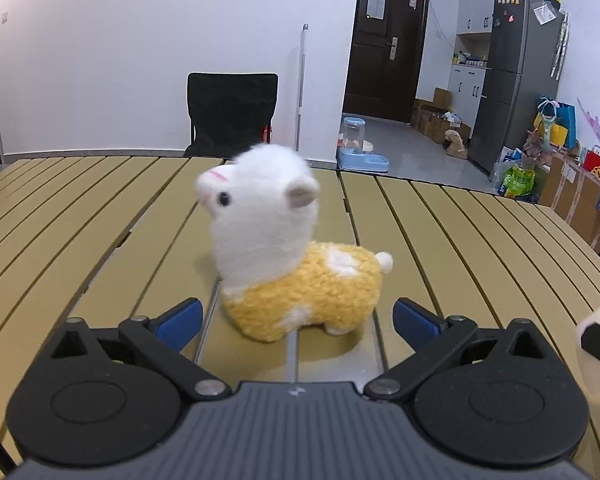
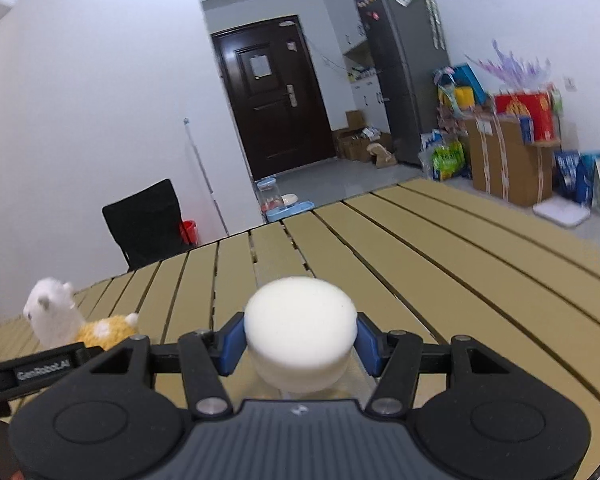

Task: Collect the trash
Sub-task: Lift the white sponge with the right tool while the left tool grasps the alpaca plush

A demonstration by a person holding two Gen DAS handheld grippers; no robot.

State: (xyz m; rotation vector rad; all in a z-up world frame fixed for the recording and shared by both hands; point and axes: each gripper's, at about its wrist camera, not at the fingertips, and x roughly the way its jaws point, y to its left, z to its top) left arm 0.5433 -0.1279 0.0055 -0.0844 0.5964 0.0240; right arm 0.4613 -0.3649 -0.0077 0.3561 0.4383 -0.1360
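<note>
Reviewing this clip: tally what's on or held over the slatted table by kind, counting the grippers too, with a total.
Plush alpaca toy, white head, yellow woolly body: 1
White round foam puck, clamped in the right gripper's jaws: 1
Two-finger grippers with blue pads: 2, left gripper open behind the toy, right gripper
Total: 4

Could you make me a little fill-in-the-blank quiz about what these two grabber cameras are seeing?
1. The right gripper is clamped on a round white ____ puck.
2. The plush alpaca stands on the slatted ____.
3. The left gripper has its blue pads spread ____.

Missing words: foam; table; open
</note>
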